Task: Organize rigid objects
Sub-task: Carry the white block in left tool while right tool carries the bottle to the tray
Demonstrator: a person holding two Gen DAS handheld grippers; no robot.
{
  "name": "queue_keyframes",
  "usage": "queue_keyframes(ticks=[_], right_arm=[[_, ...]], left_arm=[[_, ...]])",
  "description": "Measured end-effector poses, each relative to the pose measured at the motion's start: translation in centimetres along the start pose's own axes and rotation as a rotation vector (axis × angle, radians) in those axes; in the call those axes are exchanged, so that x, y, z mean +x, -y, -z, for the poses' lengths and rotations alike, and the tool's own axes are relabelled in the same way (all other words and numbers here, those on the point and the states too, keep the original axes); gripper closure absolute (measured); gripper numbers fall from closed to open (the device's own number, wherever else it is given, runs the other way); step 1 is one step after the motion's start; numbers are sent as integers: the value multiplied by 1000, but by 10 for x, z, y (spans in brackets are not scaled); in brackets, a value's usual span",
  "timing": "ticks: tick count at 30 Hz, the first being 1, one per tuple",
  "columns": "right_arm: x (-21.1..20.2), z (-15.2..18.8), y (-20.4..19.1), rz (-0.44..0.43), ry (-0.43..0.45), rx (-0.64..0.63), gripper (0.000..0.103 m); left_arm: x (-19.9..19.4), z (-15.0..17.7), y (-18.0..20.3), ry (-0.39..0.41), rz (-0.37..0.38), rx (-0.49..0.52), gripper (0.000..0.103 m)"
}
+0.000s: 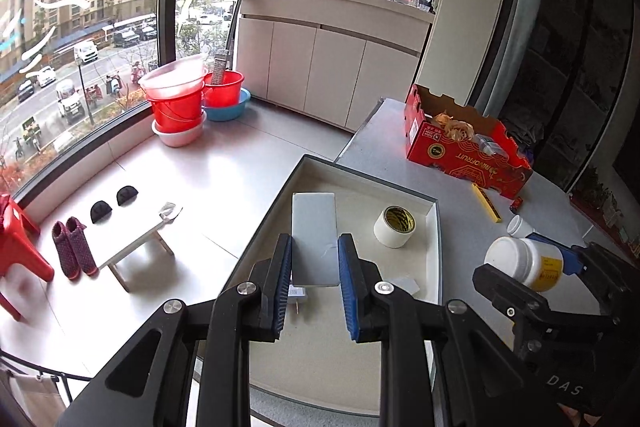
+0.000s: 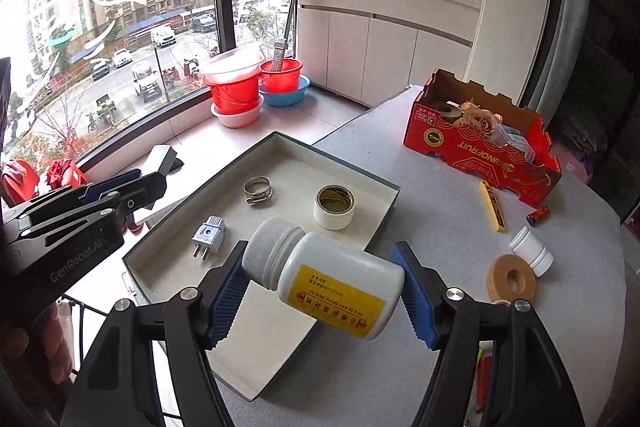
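The left gripper [image 1: 314, 269] was clamped on a flat grey rectangular block [image 1: 314, 237], its blue ribbed pads pressing both long edges, and held it over the shallow open box w/ dark rim and pale lining [image 1: 434, 223]. The right gripper [image 2: 324, 289] gripped a white plastic pill bottle w/ yellow label [image 2: 336, 283] lying sideways between its pads, one pad at the ribbed cap, the other at the base; the bottle hung above the box's near right edge, partly over the grey speckled tabletop [image 2: 420, 187]. Inside the box lay a white roll of tape [image 2: 334, 207], upright on its flat end, a metal hose clamp [image 2: 258, 189] just beside it toward the far left, and a small white two-pin plug [image 2: 208, 235] nearer the left wall, all apart from each other. On the table to the right, outside the box: a red cardboard fruit carton [image 2: 480, 151] w/ crumpled brown paper and misc items inside, a yellow stick-shaped item [image 2: 493, 205] in front of it, a small red battery [image 2: 538, 215], a small white ribbed cap-like container [image 2: 532, 250] on its side, and a tan wooden ring [image 2: 511, 279] touching or just beside that container. In the left wrist view the right gripper's bottle showed at the far right, well apart from the block.
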State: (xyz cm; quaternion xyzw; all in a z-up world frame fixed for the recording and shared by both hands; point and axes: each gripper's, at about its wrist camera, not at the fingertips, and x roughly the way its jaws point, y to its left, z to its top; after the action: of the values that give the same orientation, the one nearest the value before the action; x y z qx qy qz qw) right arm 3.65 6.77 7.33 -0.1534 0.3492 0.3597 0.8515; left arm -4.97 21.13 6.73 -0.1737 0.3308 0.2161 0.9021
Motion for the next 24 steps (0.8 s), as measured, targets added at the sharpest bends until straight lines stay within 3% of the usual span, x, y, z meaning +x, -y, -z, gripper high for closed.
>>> queue_keyframes(ticks=[24], right_arm=[[38, -14, -10, 0, -53, -15, 32]], left_arm=[[44, 1, -2, -69, -35, 18, 78]])
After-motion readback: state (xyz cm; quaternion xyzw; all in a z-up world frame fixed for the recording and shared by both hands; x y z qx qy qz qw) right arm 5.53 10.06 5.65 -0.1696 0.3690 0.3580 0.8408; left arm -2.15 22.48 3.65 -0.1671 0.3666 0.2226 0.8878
